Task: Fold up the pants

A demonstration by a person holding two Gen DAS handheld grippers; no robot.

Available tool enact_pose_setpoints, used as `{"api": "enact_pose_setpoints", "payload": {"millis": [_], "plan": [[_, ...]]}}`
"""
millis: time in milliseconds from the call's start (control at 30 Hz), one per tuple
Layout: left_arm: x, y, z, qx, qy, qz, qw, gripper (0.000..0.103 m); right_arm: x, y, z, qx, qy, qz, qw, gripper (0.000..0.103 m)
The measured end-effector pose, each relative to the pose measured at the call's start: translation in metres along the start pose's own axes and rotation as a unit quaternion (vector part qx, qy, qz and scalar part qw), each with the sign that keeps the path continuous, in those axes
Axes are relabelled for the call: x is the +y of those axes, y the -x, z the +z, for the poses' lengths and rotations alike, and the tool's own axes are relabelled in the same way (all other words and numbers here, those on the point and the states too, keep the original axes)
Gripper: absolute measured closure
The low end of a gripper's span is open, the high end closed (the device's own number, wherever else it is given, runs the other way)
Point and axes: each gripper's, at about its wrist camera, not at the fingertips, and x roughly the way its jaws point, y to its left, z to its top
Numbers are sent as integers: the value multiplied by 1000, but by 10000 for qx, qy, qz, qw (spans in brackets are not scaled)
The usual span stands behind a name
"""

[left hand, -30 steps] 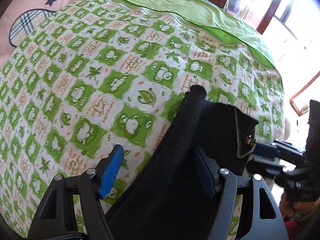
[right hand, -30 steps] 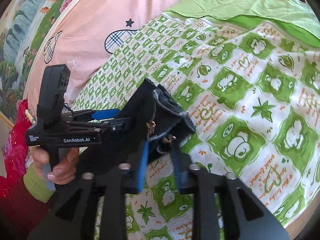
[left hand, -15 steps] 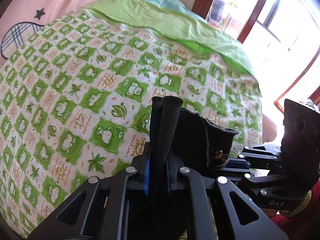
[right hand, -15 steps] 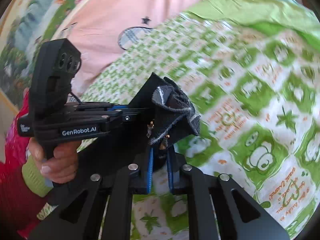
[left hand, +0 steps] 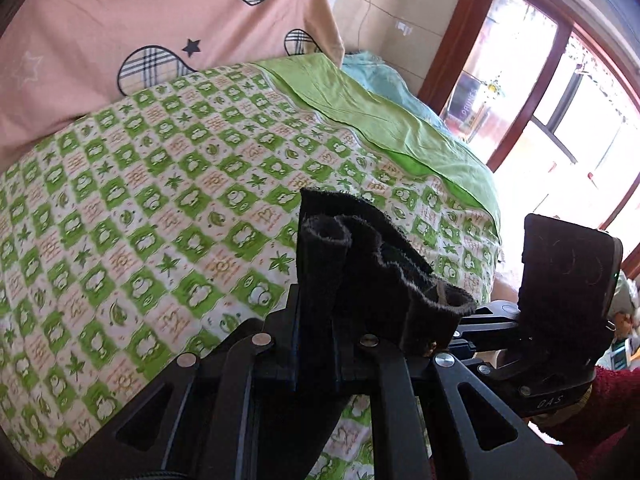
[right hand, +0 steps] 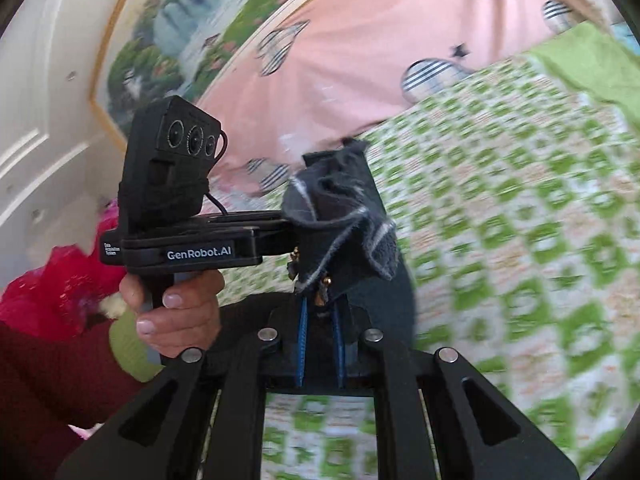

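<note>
The black pants (left hand: 360, 280) hang bunched between my two grippers, lifted above the bed. My left gripper (left hand: 316, 352) is shut on one end of the waistband. My right gripper (right hand: 320, 344) is shut on the other end of the pants (right hand: 340, 232), where small brass fasteners show. In the left wrist view the right gripper's body (left hand: 560, 300) sits close on the right. In the right wrist view the left gripper's body (right hand: 180, 216) sits close on the left, held by a hand. The rest of the pants hangs below, hidden.
The bed carries a green-and-white checked sheet (left hand: 160, 220) with a plain green cover (left hand: 380, 120) at its far side. A pink patterned cloth (left hand: 120, 32) stands at the head. A window with a brown frame (left hand: 520, 80) is on the right.
The left gripper shut on the pants; the right gripper tightened on its end. Both rose and tilted up, lifting the pants off the bed. The right view is blurred by motion.
</note>
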Motion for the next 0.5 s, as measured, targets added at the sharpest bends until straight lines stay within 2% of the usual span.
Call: {"api": "enact_pose_setpoints", "payload": {"millis": [267,500], "plan": [[42,20,-48,-86,706,236,9972,92,19,-51,-17,633,225,270,9974,91],[69,15,-86,49,1182,541,9915,93,27,-89,-37,1143,444,124,9924,90]]}}
